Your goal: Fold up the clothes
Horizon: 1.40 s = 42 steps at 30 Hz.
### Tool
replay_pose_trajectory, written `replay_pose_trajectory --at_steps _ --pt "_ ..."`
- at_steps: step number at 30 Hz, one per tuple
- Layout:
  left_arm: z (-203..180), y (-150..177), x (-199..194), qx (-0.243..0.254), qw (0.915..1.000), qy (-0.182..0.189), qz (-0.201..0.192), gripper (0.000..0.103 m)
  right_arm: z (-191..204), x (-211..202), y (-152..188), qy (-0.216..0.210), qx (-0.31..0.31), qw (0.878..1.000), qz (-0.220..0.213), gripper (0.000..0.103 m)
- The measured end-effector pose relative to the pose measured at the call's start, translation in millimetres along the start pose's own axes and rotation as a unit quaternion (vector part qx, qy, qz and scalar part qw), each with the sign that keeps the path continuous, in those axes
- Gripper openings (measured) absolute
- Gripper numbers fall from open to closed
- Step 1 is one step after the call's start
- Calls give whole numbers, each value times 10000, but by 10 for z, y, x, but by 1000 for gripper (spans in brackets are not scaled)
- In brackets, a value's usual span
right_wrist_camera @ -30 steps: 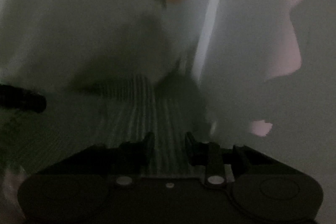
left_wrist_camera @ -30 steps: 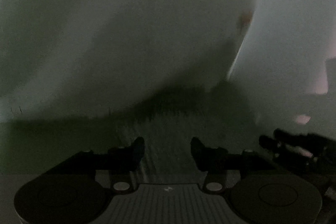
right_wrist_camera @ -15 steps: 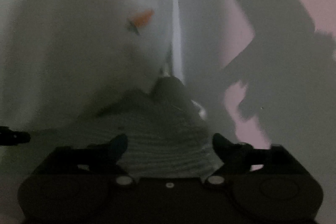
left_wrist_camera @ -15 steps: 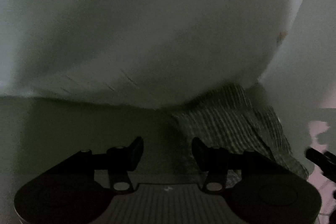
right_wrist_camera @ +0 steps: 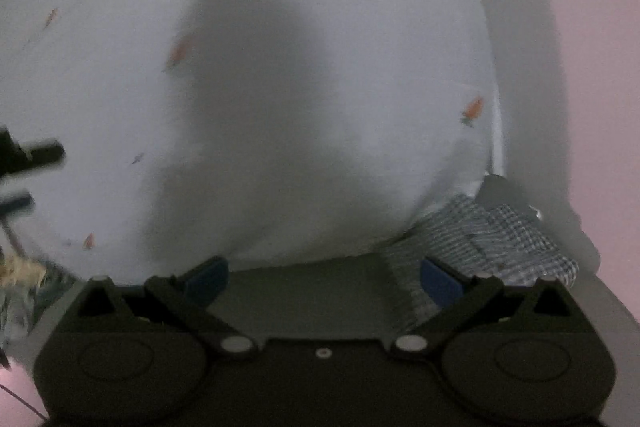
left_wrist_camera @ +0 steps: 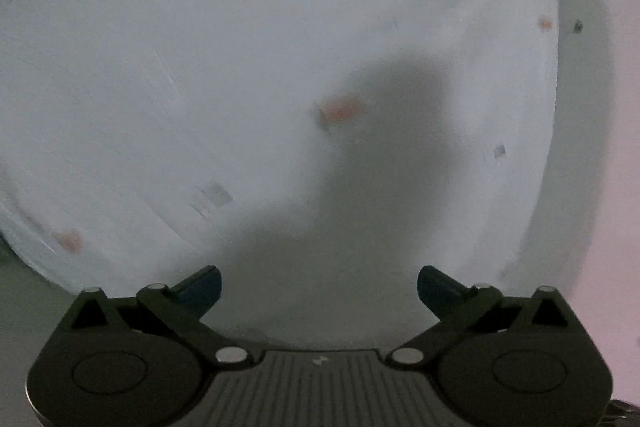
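Observation:
A white cloth with small orange carrot prints [left_wrist_camera: 240, 67] fills the left wrist view; it also fills most of the right wrist view [right_wrist_camera: 360, 87]. A grey checked garment [right_wrist_camera: 500, 235] lies under its lower right edge in the right wrist view. My left gripper [left_wrist_camera: 319, 285] is open and empty, just above the white cloth. My right gripper [right_wrist_camera: 324, 277] is open and empty, its right fingertip [right_wrist_camera: 438, 281] beside the checked garment. Part of the left gripper [right_wrist_camera: 28, 155] shows at the left edge of the right wrist view.
A pink surface [right_wrist_camera: 592, 67] runs along the right side of the white cloth and also shows in the left wrist view [left_wrist_camera: 616, 187]. A grey flat surface [right_wrist_camera: 304, 291] lies in front of the right gripper. Blurred straw-coloured clutter [right_wrist_camera: 20, 271] sits at the far left.
Both grippers have opened wide; the left was narrow until half a second ago. The checked garment has left the left view and moved right in the right view. Both views have brightened.

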<state>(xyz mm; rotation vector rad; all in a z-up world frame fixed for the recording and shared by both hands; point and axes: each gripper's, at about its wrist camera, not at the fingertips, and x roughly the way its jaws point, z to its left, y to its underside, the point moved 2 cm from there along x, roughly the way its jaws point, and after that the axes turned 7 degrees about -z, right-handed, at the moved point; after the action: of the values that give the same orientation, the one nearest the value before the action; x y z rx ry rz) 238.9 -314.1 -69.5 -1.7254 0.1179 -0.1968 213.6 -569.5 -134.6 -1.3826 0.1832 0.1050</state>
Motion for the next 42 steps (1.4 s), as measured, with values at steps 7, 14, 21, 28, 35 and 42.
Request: replay_pose_trajectory --at_steps 7,14,21,28,35,42 --pt "962 -342 -1220 696 9975 -8 -141 103 1644 -1146 245 348 -637 9967 -367 103" --pt "2012 -392 -1899 246 9940 -320 1017 103 2669 -1886 471 255 414 9988 -100 103" --pt "2576 -362 -2493 310 9831 -442 1751 103 3361 -2284 691 694 -284 9957 544 103" --pt "2726 -215 -2900 636 9727 -484 2177 103 3612 -2545 920 531 -635 9922 937 103" --pt "2812 -25 -3030 486 9621 -467 2643 103 3701 -2665 1064 527 -672 9894 1178 103" --pt "2861 -17 -3152 342 9620 -520 2660 103 3770 -2733 1082 501 -790 9887 1173 103"
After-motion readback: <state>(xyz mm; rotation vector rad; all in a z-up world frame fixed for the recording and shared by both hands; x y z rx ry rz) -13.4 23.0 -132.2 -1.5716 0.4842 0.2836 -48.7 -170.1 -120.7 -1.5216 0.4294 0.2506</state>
